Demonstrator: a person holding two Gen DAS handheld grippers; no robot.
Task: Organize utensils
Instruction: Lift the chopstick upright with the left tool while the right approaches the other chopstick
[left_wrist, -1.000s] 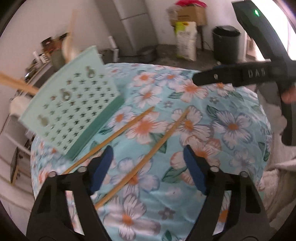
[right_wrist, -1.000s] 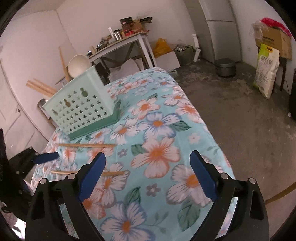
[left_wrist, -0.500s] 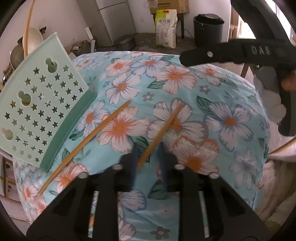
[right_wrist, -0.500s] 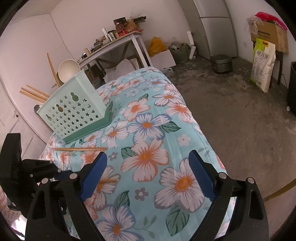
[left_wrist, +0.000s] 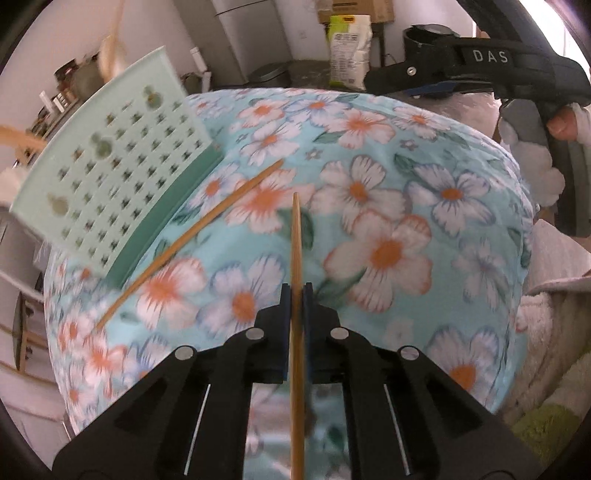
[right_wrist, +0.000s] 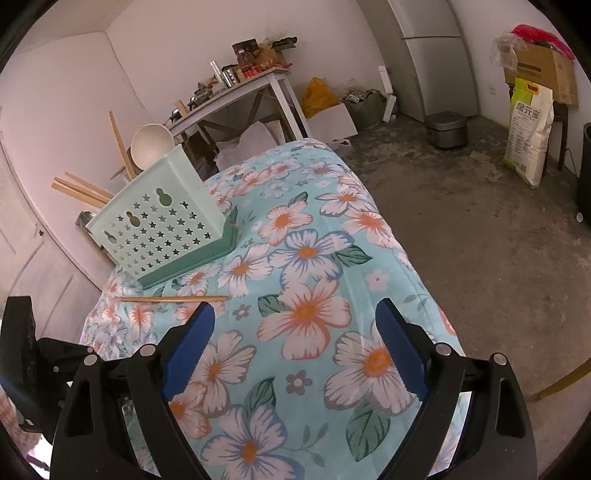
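Clamping down, my left gripper (left_wrist: 295, 291) had just closed its jaws on one wooden chopstick (left_wrist: 296, 251), which ran straight ahead from between the blue pads over the floral tablecloth (left_wrist: 424, 206). A second chopstick (left_wrist: 192, 240) lay flat on the cloth ahead and to the left of that gripper, close beside the mint-green utensil basket (left_wrist: 110, 177), whose dark green base touched the cloth. My right gripper (right_wrist: 295, 354) hung over the cloth with its jaws spread wide and nothing between them; from it, the basket (right_wrist: 166, 225) stood ahead and left, with more chopsticks (right_wrist: 81, 192) poking out of its top.
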